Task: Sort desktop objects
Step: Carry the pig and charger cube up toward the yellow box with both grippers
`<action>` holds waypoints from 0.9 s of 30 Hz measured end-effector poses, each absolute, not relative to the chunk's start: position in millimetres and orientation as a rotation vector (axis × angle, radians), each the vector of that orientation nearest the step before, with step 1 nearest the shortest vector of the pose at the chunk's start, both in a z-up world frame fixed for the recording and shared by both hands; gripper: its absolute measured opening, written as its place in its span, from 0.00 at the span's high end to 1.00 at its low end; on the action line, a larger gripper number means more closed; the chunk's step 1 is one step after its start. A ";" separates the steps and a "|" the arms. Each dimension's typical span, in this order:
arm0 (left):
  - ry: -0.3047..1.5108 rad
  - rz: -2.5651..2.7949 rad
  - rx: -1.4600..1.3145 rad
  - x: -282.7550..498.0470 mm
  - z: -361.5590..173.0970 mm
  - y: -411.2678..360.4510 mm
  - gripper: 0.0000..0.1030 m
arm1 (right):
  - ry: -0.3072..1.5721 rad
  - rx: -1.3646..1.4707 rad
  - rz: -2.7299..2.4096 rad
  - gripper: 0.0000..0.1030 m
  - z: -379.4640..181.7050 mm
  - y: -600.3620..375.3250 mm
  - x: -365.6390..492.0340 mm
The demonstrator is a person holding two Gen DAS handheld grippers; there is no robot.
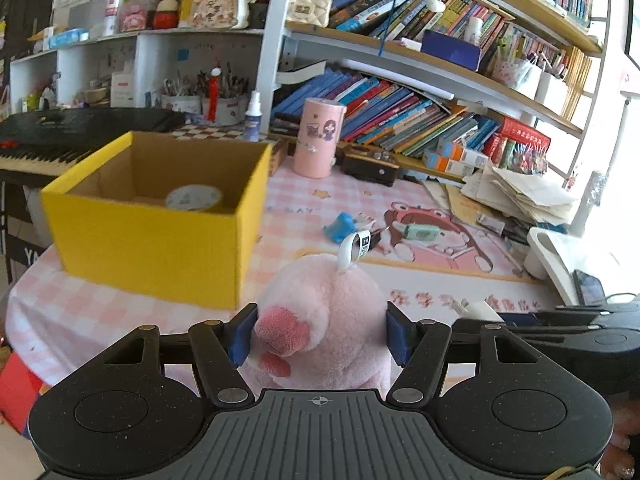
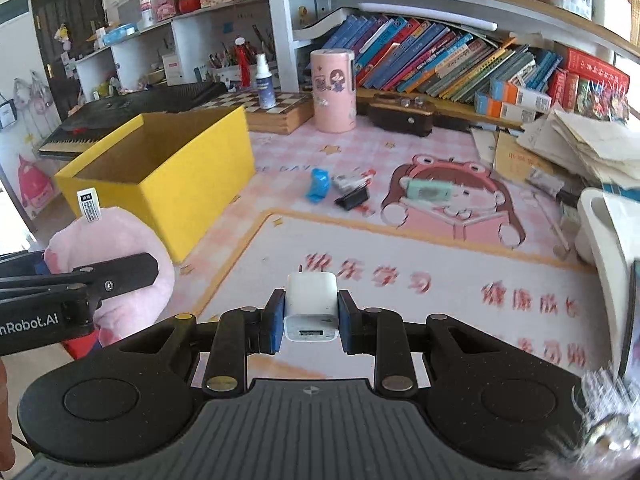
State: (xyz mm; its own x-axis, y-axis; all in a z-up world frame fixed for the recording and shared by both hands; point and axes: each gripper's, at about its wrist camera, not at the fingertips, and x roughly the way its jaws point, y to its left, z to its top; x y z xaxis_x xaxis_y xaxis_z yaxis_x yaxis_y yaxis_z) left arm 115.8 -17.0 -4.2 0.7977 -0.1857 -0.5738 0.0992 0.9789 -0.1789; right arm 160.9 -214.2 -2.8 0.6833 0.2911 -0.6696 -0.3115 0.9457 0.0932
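My left gripper is shut on a pink plush toy with a white tag, held above the desk's near edge, right of the yellow box. The open box holds a round tape roll. My right gripper is shut on a white USB charger above the pink desk mat. The plush toy and the left gripper's arm also show at the left of the right wrist view, beside the yellow box. A blue object, a black clip and a green stapler-like item lie mid-desk.
A pink cylinder, spray bottle, chessboard box and dark wooden box stand at the back before bookshelves. Paper stacks and a white tray crowd the right. A black keyboard sits behind the yellow box.
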 end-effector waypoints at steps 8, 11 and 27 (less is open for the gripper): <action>0.629 -0.187 -0.114 79.1 -3.2 24.3 0.37 | 0.782 -0.013 0.295 0.76 -9.0 -174.1 105.4; 0.632 -0.208 -0.103 70.2 -2.7 34.0 0.37 | 0.774 0.008 0.275 0.76 -11.6 -162.2 87.3; 0.626 -0.267 -0.110 36.4 -3.3 65.3 0.37 | 0.777 0.025 0.260 0.76 -8.8 -125.3 31.6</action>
State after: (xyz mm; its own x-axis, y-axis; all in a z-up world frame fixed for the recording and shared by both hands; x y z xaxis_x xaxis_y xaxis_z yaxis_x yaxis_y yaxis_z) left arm 36.4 65.3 -3.3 0.7771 -0.2799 -0.5637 0.2136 0.9598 -0.1821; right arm 31.6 -125.3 -8.8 0.6826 0.2408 -0.6900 -0.2226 0.9678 0.1176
